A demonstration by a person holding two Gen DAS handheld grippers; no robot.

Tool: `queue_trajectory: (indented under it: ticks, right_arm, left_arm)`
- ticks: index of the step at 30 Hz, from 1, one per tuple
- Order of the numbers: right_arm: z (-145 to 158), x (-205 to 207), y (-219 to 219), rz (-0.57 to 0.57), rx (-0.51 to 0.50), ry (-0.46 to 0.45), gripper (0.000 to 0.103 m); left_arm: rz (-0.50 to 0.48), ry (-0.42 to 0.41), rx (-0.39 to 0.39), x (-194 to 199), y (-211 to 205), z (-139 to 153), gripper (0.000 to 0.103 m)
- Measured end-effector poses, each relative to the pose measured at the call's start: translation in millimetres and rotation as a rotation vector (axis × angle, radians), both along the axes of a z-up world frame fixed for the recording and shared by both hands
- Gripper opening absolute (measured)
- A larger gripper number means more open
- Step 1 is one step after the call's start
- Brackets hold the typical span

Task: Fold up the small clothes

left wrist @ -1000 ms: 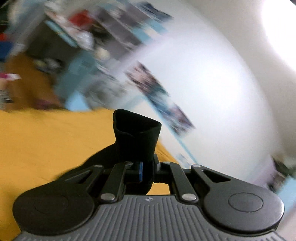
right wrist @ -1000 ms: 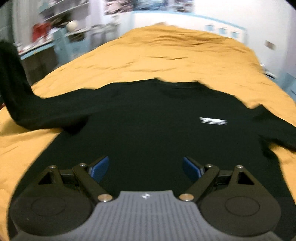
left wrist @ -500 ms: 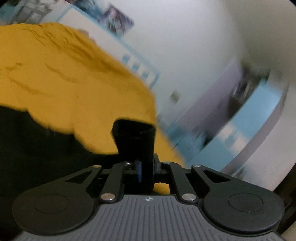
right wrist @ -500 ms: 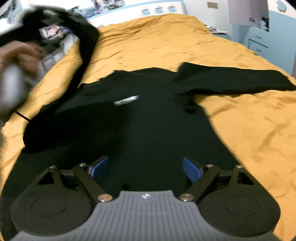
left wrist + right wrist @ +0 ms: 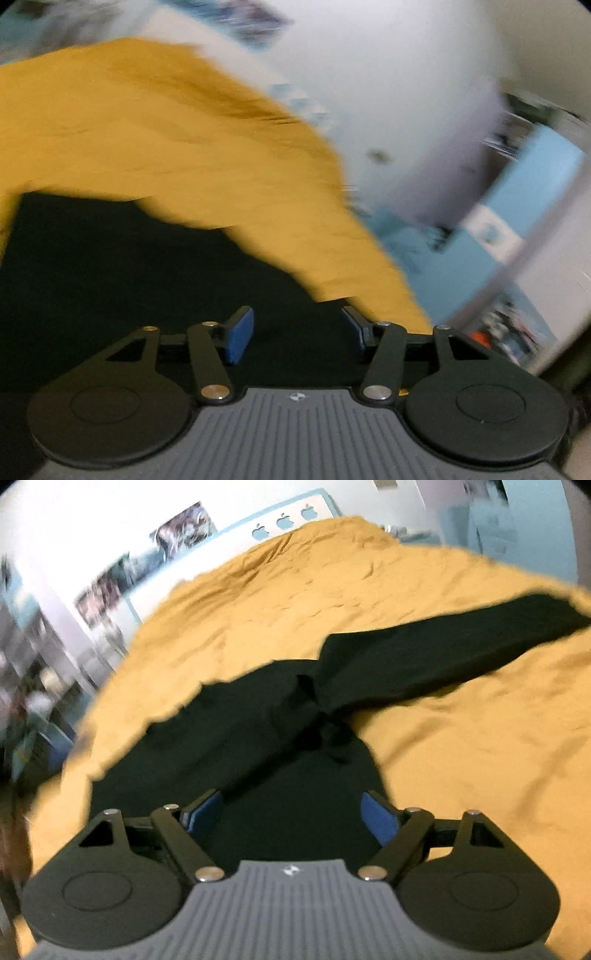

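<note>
Your left tool [image 5: 295,334] is spread wide, released, right over the black shirt [image 5: 129,266] on the bed [image 5: 166,129]. Right tool [image 5: 291,812]: released too, shirt [image 5: 295,738] ahead, one sleeve [image 5: 461,653] at 2 o'clock.

In the left wrist view the room beyond the yellow bedspread [image 5: 155,122] is smeared by motion blur; the wall pictures [image 5: 258,22] cannot be made out. The black long-sleeved shirt [image 5: 295,731] is partly hidden behind the right gripper [image 5: 295,812], and its outstretched sleeve [image 5: 461,650] is cut off at the picture's edge.
</note>
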State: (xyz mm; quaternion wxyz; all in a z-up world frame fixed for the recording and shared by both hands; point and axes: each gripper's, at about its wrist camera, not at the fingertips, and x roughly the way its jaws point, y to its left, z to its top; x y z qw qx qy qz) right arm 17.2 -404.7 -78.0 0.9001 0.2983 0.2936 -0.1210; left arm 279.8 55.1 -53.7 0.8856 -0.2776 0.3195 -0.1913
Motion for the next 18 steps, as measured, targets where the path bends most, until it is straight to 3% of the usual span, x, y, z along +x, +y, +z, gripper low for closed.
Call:
queue_trajectory:
  ticks: [6,8,11,14,18]
  right_arm:
    - [-26,69,-15,-0.030,0.190,0.038,0.075]
    - [-33,82,-10,-0.061,0.194,0.057,0.075]
    - [-47,106,-13,-0.105,0.243,0.099,0.075]
    - [-58,118,-24,-0.150,0.329,0.080,0.076]
    - [-63,129,-26,-0.190,0.332,0.070,0.076]
  left_arm:
    - [0.244,0.241,-0.228,-40,89,-70,0.063]
    - [0.311,0.288,-0.296,-42,109,-91,0.063]
    - [0.380,0.286,-0.334,-28,125,-105,0.062]
    - [0.457,0.267,-0.380,-15,142,-112,0.061]
    - [0.531,0.273,-0.430,-9,150,-123,0.060]
